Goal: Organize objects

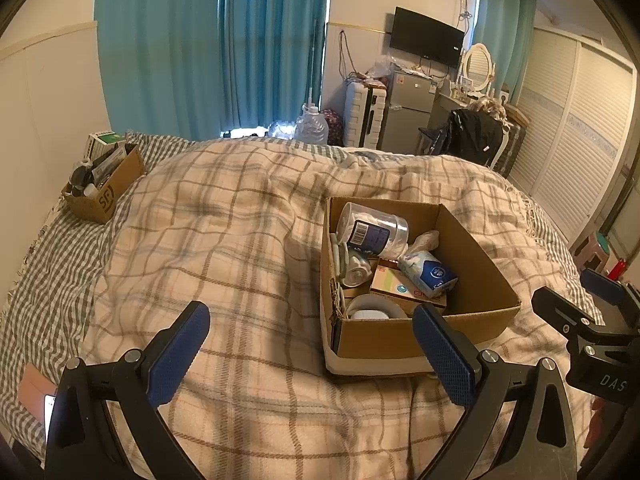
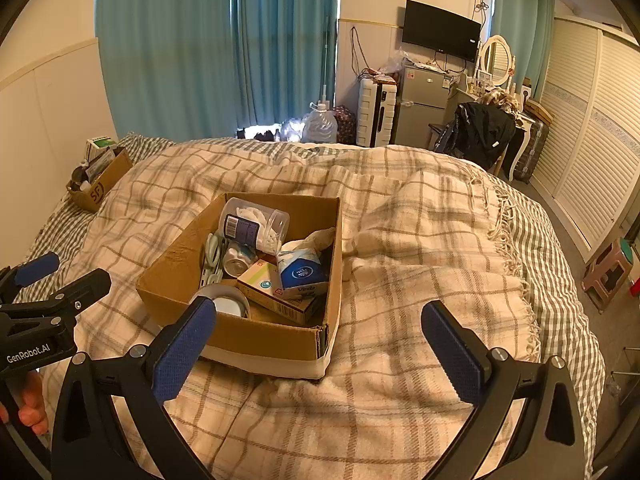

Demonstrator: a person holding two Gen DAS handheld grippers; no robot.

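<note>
Jaws wide on both our grippers, nothing in either, hanging over the bed.

Our left gripper [image 1: 312, 354] and right gripper [image 2: 320, 354] hover just short of the open cardboard box [image 2: 256, 340] sitting on the plaid blanket [image 2: 400, 280], probably parked there so we can reach in from either side. The box holds a clear tub of cotton swabs [image 2: 256, 224], a tissue pack [image 2: 300, 272], a flat carton [image 2: 276, 292], a tape roll [image 2: 224, 300] and a few smaller bits, loosely piled. A second box [image 1: 104, 188] with bottles sits well apart by the wall. This could be sorting about to happen or stuff already gathered, honestly can't say.
</note>
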